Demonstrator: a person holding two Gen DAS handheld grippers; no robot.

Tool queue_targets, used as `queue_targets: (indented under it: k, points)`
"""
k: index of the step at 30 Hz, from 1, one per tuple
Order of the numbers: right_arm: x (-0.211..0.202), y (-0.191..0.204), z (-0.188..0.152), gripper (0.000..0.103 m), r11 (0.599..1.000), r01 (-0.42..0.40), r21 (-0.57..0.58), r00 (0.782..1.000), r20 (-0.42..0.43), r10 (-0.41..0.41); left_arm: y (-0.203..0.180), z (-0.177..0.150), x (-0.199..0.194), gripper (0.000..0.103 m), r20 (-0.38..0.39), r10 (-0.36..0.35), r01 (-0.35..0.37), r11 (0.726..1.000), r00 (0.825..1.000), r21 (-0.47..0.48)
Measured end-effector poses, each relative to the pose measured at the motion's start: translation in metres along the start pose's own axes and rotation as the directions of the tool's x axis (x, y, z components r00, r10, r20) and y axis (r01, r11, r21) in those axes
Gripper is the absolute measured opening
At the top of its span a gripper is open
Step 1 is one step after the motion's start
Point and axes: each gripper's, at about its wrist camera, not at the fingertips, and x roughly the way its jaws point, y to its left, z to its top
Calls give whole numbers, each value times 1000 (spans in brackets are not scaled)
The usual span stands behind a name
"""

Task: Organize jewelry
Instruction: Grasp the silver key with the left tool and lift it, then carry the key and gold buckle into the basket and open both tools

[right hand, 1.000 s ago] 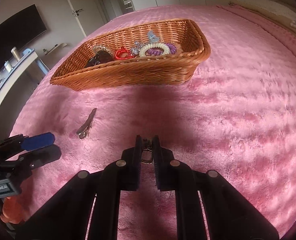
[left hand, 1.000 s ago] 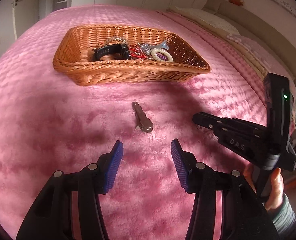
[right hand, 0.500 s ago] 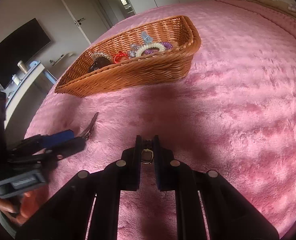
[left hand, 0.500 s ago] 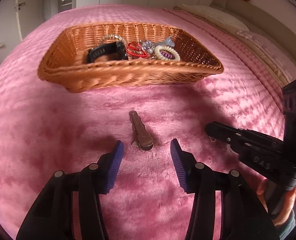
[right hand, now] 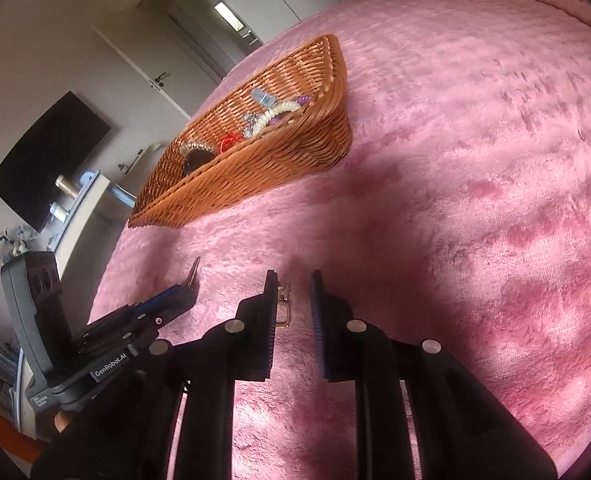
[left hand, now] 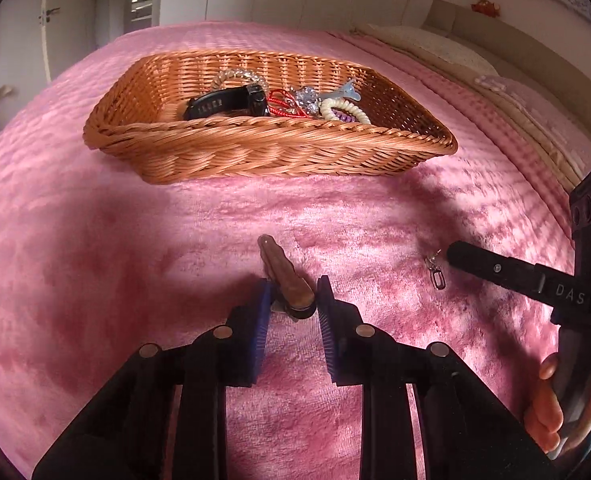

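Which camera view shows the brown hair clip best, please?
The left wrist view: the hair clip lies full length on the blanket, its near end between the left claw's fingers. The right wrist view shows only its tip past the left claw.

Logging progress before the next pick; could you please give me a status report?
Left gripper jaws astride brown hair clip, grip unconfirmed. Right gripper jaws open, small clasp between them. Basket ahead, no obstruction seen.
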Motion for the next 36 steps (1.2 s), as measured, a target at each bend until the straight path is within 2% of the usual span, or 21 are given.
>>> queue_targets:
  k: [1,3,4,6,8,9,10,12,14,18,21,24,27,32,36]
  points:
    - [1,8,-2,18,999,27,-37,1000,-7,-27,2,-2,-2,22,5,-10,10,1000,1000,-8]
    - [1,23,-7,37,990,87,-109,996,6,-87,7,-7,-8,22,19,-29,30,999,999,-23]
    - [1,30,-8,53,984,114,-139,993,15,-113,9,-9,-10,22,26,-38,39,999,999,-31]
    - [1,42,-11,53,965,178,-194,984,44,-172,12,-12,-14,22,40,-53,55,997,998,-46]
    - [7,48,-12,50,951,213,-226,977,35,-211,13,-14,-16,22,48,-65,67,996,997,-53]
    - [11,50,-12,46,942,239,-236,971,35,-238,13,-15,-16,22,50,-69,72,996,996,-53]
    - [15,52,-11,35,936,254,-244,967,30,-254,12,-15,-16,22,52,-67,70,996,996,-52]
    - [23,54,-10,26,928,275,-253,960,21,-278,9,-16,-16,22,58,-60,62,997,997,-43]
    - [27,55,-10,13,919,288,-268,956,22,-293,8,-17,-17,22,62,-55,57,998,997,-32]
    - [28,65,-12,12,902,302,-310,952,45,-303,6,-19,-19,22,66,-52,53,998,996,-15]
    - [18,69,-13,12,903,297,-311,955,78,-287,7,-19,-25,22,85,-63,65,998,994,-15]
    - [-1,78,-14,12,906,281,-318,960,105,-260,8,-19,-43,22,127,-86,87,996,988,-6]
    - [-22,92,-12,12,901,274,-335,961,136,-241,8,-16,-65,22,162,-75,76,997,984,1]
    - [-56,119,8,12,904,237,-356,967,173,-185,5,7,-124,22,275,-105,98,994,956,41]
    - [-69,141,41,12,890,219,-400,969,193,-152,-1,40,-155,22,342,-116,84,991,932,108]
